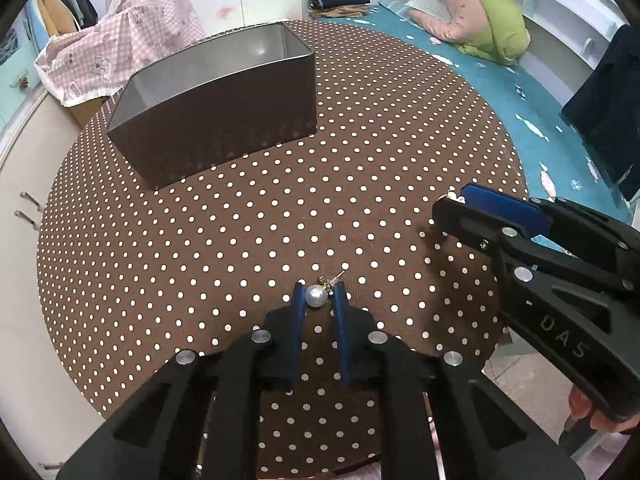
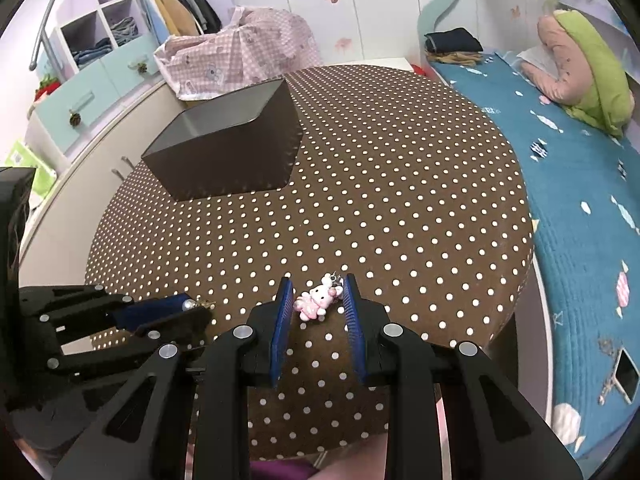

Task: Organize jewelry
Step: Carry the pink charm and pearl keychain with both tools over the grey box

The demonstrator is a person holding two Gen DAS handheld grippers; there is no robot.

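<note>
A pearl earring [image 1: 315, 295] with a gold post sits between the blue pads of my left gripper [image 1: 319, 294], low over the brown polka-dot tablecloth [image 1: 280, 220]. The pads press on it from both sides. In the right wrist view this left gripper [image 2: 192, 308] comes in from the left with the pearl [image 2: 188, 304] at its tip. My right gripper [image 2: 318, 294] is shut on a pink and white cat charm [image 2: 318, 298]. In the left wrist view the right gripper [image 1: 456, 200] hovers at the right, a white bit showing at its tip. An open dark metal box [image 1: 224, 120] stands at the table's far side.
The table is round; its edge [image 2: 516, 304] drops off toward a bed with a blue cover [image 2: 580, 200] on the right. A pink checked cloth [image 1: 120, 52] lies behind the box. A pale cabinet [image 1: 24, 260] borders the left. A hand [image 1: 600, 420] holds the right gripper.
</note>
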